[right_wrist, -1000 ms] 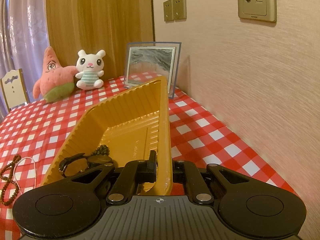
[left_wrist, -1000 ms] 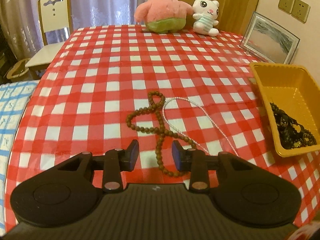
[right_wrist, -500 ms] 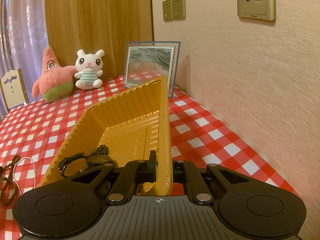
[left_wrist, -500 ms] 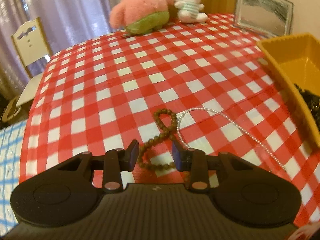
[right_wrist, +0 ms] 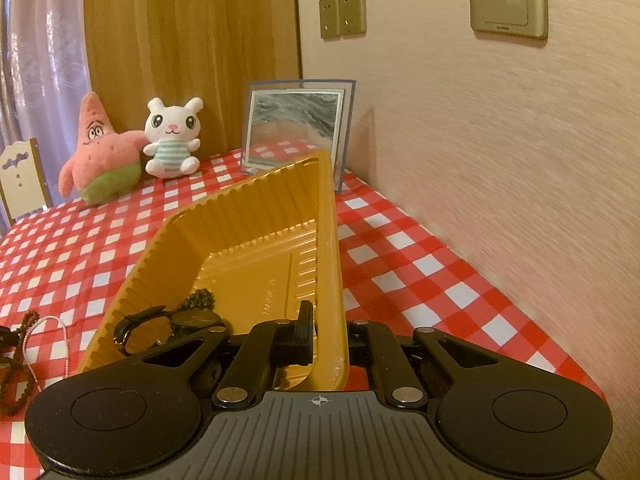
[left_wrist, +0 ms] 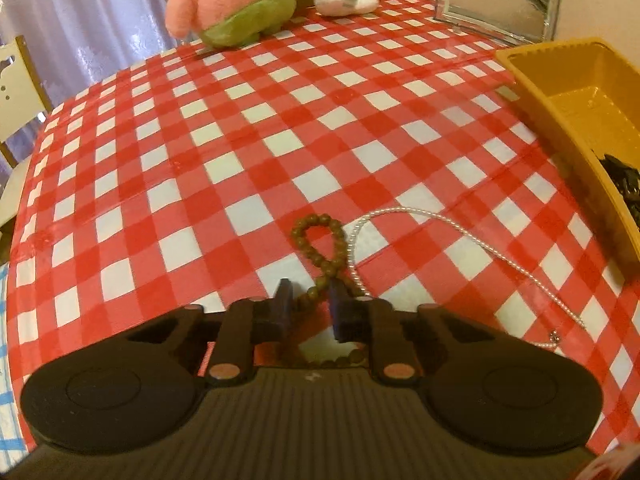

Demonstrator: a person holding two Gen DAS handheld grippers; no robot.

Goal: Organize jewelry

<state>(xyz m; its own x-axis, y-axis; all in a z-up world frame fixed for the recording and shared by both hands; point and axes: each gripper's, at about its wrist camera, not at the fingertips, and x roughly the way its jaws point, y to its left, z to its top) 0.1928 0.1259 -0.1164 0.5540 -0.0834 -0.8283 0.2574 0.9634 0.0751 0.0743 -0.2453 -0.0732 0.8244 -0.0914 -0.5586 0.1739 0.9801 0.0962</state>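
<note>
Left tool (left_wrist: 310,306) (jaws part-open) astride brown bead strand (left_wrist: 320,240).

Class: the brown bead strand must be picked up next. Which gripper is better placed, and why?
Left. The left gripper is open around the brown bead strand; the right gripper is clamped on the yellow tray.

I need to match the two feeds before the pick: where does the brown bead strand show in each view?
Left wrist: brown bead strand at lower centre, running between the open fingers of the left gripper, beside the pearl strand.
Right wrist: at the far left edge, left of the yellow tray.
Shared landmark: the yellow tray.
</note>
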